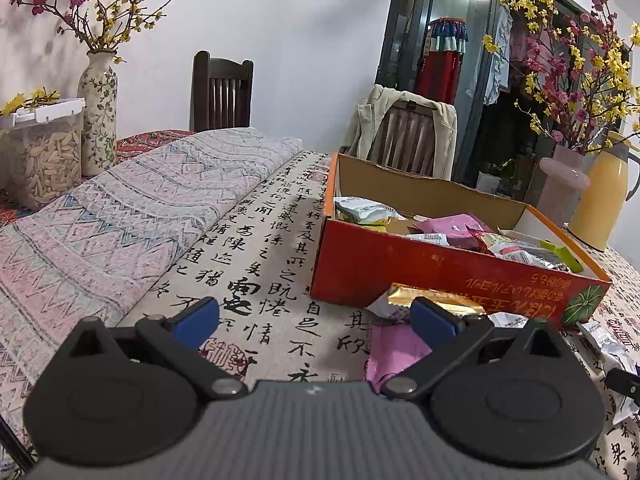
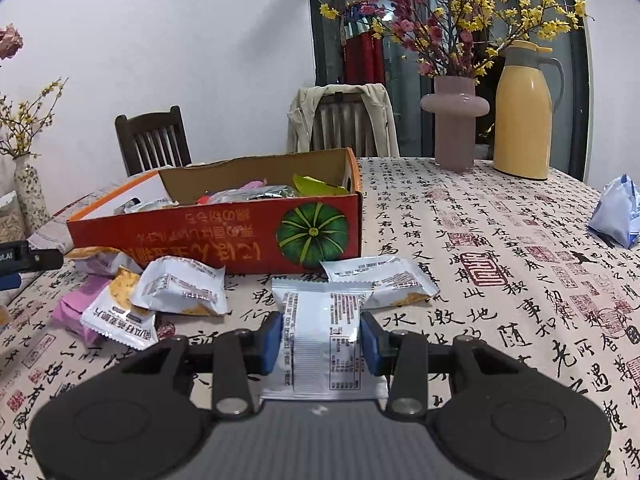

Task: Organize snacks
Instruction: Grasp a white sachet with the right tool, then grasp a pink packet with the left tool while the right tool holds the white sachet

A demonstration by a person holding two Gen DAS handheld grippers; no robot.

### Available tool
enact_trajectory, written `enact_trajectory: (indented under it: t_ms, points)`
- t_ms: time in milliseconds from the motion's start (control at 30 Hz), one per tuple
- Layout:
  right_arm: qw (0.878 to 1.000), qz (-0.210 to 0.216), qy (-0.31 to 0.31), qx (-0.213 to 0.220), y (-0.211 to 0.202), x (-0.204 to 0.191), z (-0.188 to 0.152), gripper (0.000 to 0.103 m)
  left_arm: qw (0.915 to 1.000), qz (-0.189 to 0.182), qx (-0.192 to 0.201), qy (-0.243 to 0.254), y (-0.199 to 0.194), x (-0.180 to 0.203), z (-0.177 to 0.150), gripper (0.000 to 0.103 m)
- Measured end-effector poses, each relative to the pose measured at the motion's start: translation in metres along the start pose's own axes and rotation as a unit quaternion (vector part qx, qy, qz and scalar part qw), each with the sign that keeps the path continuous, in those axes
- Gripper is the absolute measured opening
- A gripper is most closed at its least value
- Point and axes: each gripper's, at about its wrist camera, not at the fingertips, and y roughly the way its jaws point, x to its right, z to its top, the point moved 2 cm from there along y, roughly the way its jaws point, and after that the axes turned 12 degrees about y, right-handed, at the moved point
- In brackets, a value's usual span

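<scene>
While calligraphy tablecloth (image 2: 500, 240) spreads, right hand-held gripper (image 2: 320, 342) clamps white snack packet (image 2: 320, 320), left hand-held gripper (image 1: 316, 320) gapes empty.

both wrist views sit low and close, angled slightly down, facing the orange box (image 1: 440, 268) (image 2: 224, 240) from opposite ends; both show it.

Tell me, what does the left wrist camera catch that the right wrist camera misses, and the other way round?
Only the left wrist view shows its own open left gripper, the folded patterned blanket and the gold packet by the box.

Only the right wrist view shows the right gripper shut on a white snack packet, and a blue-white bag far off on the table.

Both show the orange box holding snacks, the yellow jug and the pink vase.
</scene>
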Motion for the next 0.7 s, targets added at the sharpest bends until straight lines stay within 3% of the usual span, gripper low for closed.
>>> enact_trajectory:
  t_ms: [367,700]
  points:
    - [1.0,0.005,0.002,0.003,-0.001,0.0,0.0,0.04,1.0,0.002,-0.008,0.004,0.002,0.001,0.001,0.103]
    - [1.0,0.01,0.007,0.006,-0.002,0.001,0.0,0.04,0.9972,-0.028,-0.052,0.046,0.001,0.024,0.003,0.103]
